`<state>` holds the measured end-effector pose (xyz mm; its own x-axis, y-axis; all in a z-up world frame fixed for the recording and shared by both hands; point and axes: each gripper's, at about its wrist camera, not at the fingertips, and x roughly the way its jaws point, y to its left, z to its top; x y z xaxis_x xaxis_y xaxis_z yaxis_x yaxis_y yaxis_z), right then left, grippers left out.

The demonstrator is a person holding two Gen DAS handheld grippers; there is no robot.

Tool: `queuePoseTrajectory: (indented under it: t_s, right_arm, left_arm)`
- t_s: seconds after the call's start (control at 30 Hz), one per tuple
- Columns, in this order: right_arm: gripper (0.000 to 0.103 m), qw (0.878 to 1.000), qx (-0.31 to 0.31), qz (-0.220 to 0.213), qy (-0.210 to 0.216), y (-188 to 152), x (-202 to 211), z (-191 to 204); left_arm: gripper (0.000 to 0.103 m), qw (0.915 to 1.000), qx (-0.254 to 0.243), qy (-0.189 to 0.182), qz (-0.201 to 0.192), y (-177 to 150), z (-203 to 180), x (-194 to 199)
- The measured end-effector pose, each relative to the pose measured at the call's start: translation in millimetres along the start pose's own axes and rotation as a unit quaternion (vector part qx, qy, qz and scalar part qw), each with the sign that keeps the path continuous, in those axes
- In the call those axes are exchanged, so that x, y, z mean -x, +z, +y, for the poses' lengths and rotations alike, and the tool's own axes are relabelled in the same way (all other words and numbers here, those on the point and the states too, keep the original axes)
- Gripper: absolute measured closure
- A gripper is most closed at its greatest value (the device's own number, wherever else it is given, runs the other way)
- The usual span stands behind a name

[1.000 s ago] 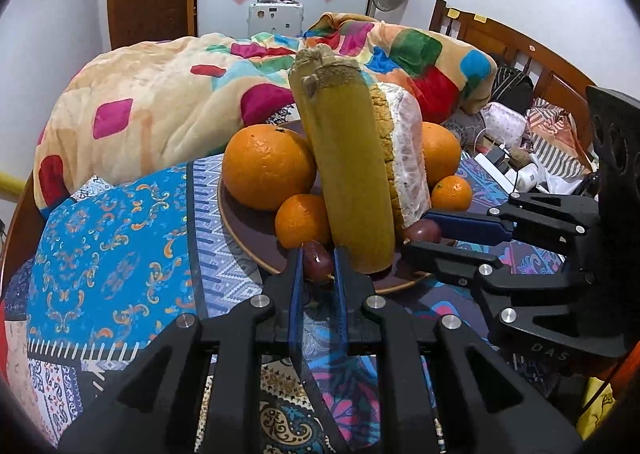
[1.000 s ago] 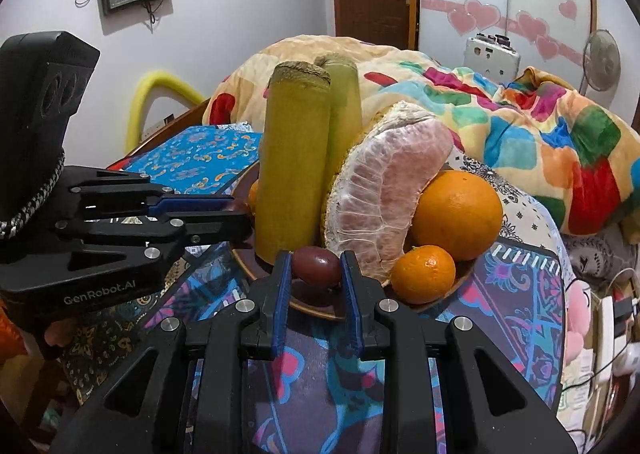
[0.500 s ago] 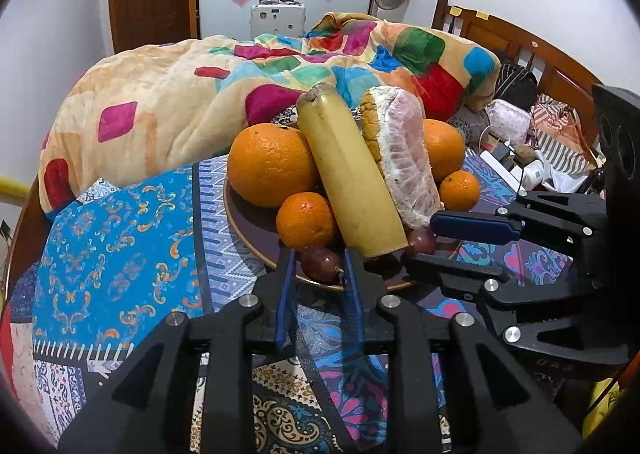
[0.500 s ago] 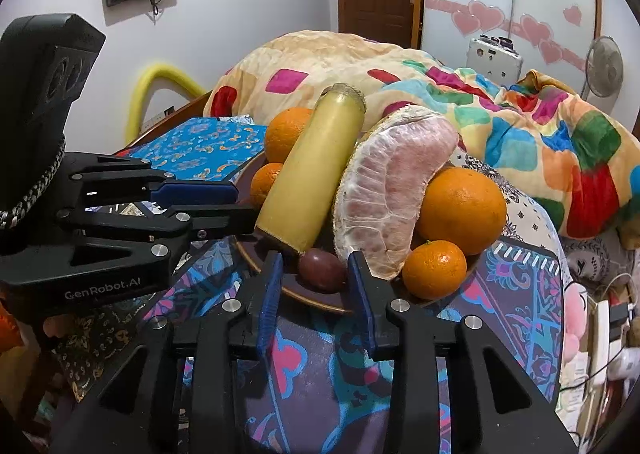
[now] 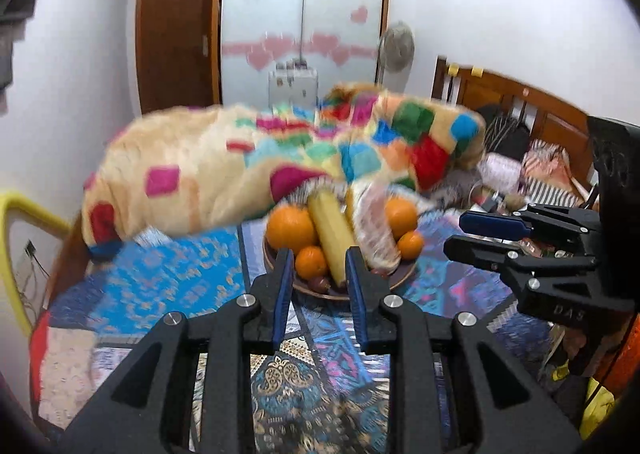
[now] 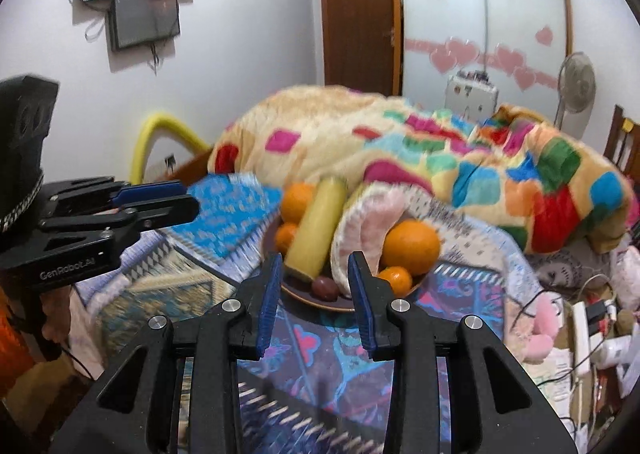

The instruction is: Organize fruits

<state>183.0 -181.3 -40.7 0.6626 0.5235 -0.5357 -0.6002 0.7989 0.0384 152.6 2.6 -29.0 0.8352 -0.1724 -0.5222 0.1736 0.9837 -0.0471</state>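
Note:
A brown plate (image 5: pixel 320 292) (image 6: pixel 304 298) on the patterned table holds oranges (image 5: pixel 291 229) (image 6: pixel 410 247), a yellow-green sugarcane piece (image 5: pixel 330 232) (image 6: pixel 316 228), a peeled pomelo (image 5: pixel 376 230) (image 6: pixel 366 232) and dark red dates (image 5: pixel 319 284) (image 6: pixel 324 288). My left gripper (image 5: pixel 318 296) is open and empty, pulled back above the table short of the plate. My right gripper (image 6: pixel 314 298) is open and empty, likewise short of the plate. Each gripper shows in the other's view, the right one (image 5: pixel 486 236) and the left one (image 6: pixel 160 200).
The table wears a blue patterned cloth (image 5: pixel 168 282). A colourful quilt (image 5: pixel 248 170) lies on the bed behind. Cables and clutter (image 6: pixel 580 318) sit at the right. A yellow chair back (image 6: pixel 160 130) stands at the left.
Both grippers let go of the dates on the plate, opened wide and pulled back and up from the plate. The sugarcane tipped from upright to lying on the fruit.

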Motion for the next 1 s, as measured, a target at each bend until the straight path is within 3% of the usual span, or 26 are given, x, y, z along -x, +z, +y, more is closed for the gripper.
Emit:
queuePoseTrajectory:
  t_s: [0.13,0.2,0.33,0.47,0.73,0.87,1.0]
  right_arm:
    - [0.069,0.998,-0.016,-0.063,-0.003,7.5,54.8,13.8]
    - [0.062,0.996,-0.021,-0.09,-0.008,8.3,75.0,20.4]
    - [0.057,0.988,-0.019,-0.148,-0.038,6.1,115.4,40.8]
    - [0.035,0.979,-0.018,-0.191,-0.074,0.3,139.8,56.3]
    - [0.013,0.971,-0.027,-0.216,-0.103,-8.9,146.4,65.6]
    - [0.0,0.968,-0.026,-0.223,-0.116,-13.9,152.0,68.4]
    - [0.0,0.967,-0.027,-0.227,-0.116,-18.9,156.8,70.6]
  left_arm:
    - [0.074,0.9979,-0.016,0.019,-0.06,3.6,-17.5,52.9]
    - [0.064,0.9958,-0.017,0.021,-0.088,3.3,-25.7,78.8]
    - [0.053,0.9909,-0.014,0.021,-0.132,-1.2,-37.5,118.5]
    - [0.032,0.9863,-0.009,0.028,-0.163,-8.8,-44.7,147.0]
    - [0.009,0.9821,0.006,0.039,-0.184,-23.0,-47.2,168.2]
    - [0.007,0.9795,0.007,0.051,-0.195,-29.7,-47.3,174.7]
    - [0.005,0.9785,0.002,0.053,-0.199,-33.5,-50.3,180.6]
